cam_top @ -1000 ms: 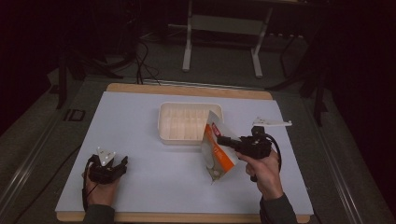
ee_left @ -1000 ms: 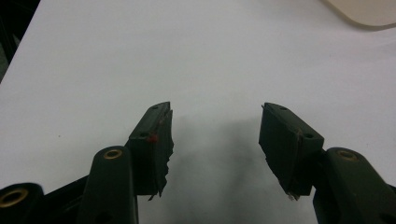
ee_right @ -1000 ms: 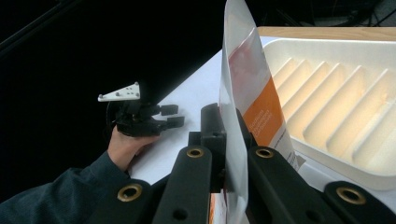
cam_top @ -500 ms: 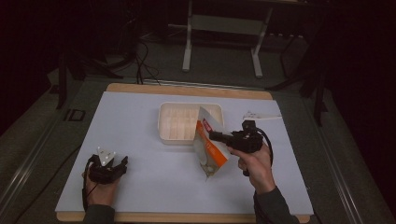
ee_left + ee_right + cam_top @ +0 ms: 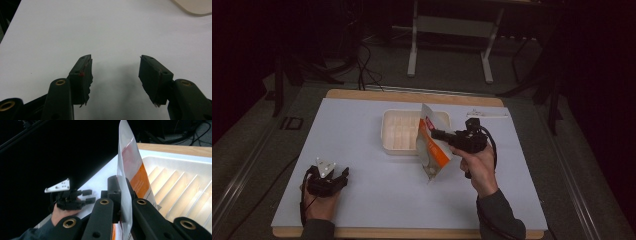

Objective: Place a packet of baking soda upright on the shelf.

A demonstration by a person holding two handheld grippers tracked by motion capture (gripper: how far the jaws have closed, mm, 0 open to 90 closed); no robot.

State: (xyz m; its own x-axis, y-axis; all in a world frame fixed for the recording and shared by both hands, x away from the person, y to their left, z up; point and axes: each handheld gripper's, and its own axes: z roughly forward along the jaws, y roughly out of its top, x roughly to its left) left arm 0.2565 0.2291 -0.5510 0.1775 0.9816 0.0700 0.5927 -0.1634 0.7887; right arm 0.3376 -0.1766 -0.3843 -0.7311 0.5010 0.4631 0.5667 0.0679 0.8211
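Since the earlier frame the right gripper (image 5: 437, 135) has carried the pouch (image 5: 432, 150) up and toward the far edge of the tabletop (image 5: 362, 200), so its top corner now overlaps the tray; the left gripper (image 5: 343, 176) has stayed put near the front left corner; its jaws stand apart over bare white surface, holding nothing, as the left gripper view shows (image 5: 115, 72); the person's left hand (image 5: 319, 202) rests there on the tabletop. Toward the middle, the right hand (image 5: 479, 165) holds its gripper level, jaws clamped on the white-and-orange pouch partway up one edge (image 5: 122, 205); the pouch hangs tilted, lower end near the tabletop, and whether it touches I cannot tell. Just beyond it sits the cream ribbed tray (image 5: 399, 132), empty in what shows (image 5: 180, 182). Near the far right corner lies a small white object (image 5: 484, 114), too small to identify. Judging by this, the pick-up is done and the carry is nearly over; what remains is laying the pouch into the tray and releasing.
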